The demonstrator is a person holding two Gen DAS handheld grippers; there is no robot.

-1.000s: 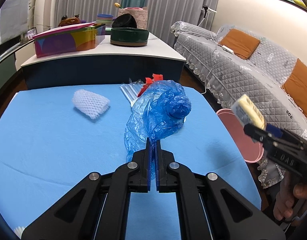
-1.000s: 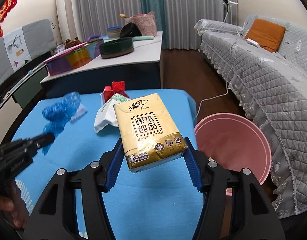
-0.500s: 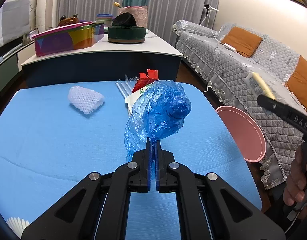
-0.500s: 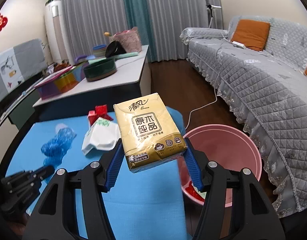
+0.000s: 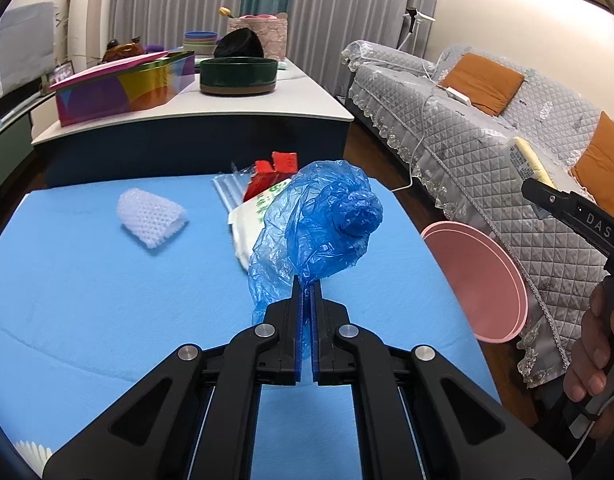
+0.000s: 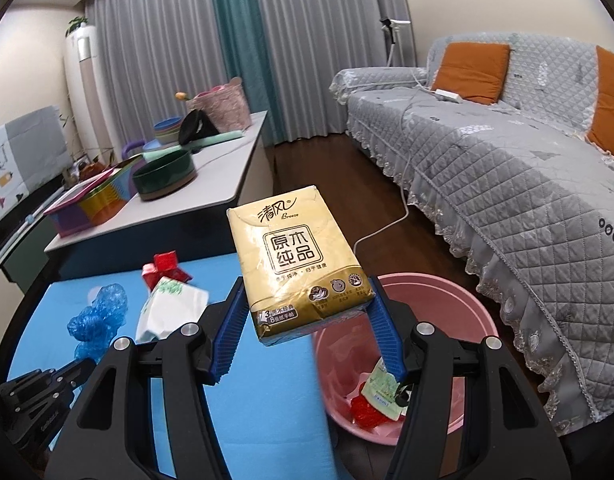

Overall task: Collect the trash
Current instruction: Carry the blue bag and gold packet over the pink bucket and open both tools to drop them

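The right gripper (image 6: 307, 320) clamps the tissue pack (image 6: 299, 264); carry it right, over the bin (image 6: 467, 312), before letting go. The left gripper (image 5: 306, 292) pinches the blue bag (image 5: 323, 224).

A bucket (image 6: 459, 304) stands on the floor between the table (image 6: 267, 400) and the sofa (image 6: 507, 184).

Ahead of me grey curtains (image 6: 155, 80) with one teal panel (image 6: 243, 48) cover the far wall. To my right a sofa (image 6: 507, 184) under a quilted grey cover carries orange cushions (image 6: 471, 72). Dark wooden floor (image 6: 339, 184) runs between it and a white-topped, dark-sided cabinet (image 5: 195, 120). Cream walls (image 5: 475, 28) are evenly lit.
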